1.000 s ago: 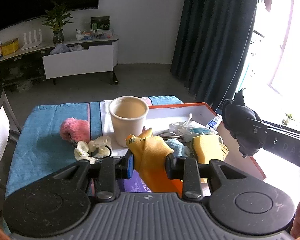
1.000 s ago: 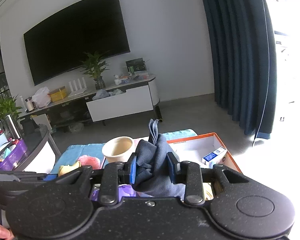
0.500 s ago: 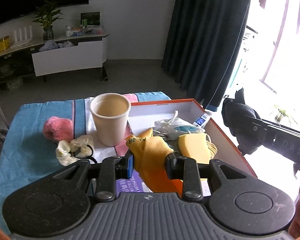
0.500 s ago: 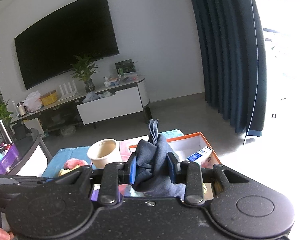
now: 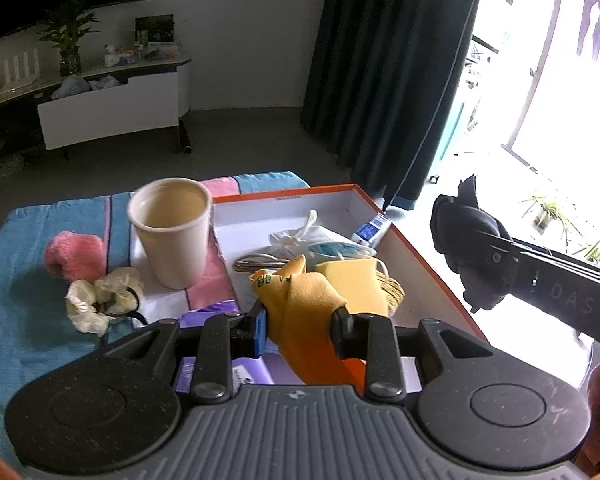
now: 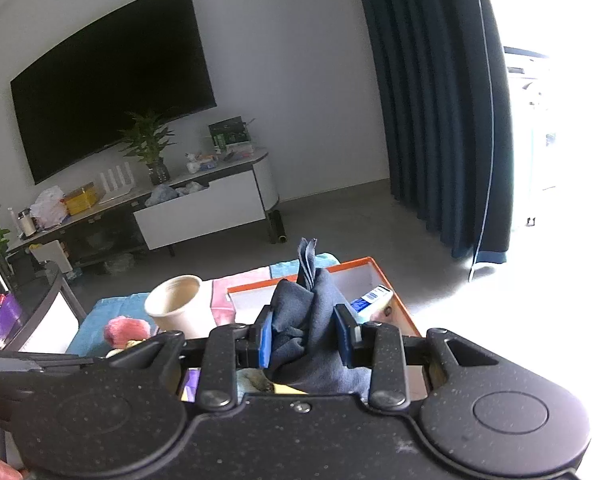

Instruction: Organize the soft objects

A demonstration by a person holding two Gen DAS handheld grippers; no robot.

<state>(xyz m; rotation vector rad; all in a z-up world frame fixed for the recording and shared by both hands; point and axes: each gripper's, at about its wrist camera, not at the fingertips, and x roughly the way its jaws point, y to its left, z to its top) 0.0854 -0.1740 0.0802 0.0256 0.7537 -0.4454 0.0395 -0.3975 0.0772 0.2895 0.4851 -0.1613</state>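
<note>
My left gripper (image 5: 299, 330) is shut on a bunched yellow-orange cloth (image 5: 304, 308), held above the near end of an orange-rimmed white box (image 5: 432, 276). My right gripper (image 6: 306, 334) is shut on a wad of dark blue cloth (image 6: 308, 320); that same dark blue cloth (image 5: 466, 240) shows in the left wrist view off the box's right side. Inside the box lie a yellow sponge (image 5: 354, 282), a white drawstring pouch (image 5: 304, 238) and a blue-white tube (image 5: 370, 230). On the blue towel (image 5: 20, 320) sit a pink fluffy scrunchie (image 5: 74, 256) and a cream scrunchie (image 5: 102, 298).
A beige paper cup (image 5: 172, 230) stands upright left of the box. A purple booklet (image 5: 216, 360) lies under my left gripper. Beyond the table are grey floor, a white TV cabinet (image 5: 112, 114), a dark curtain (image 5: 384, 72) and a bright window on the right.
Both grippers have drifted sideways with their cloths still held; the cup and box now sit further left in both views. Nothing was let go or picked up.
</note>
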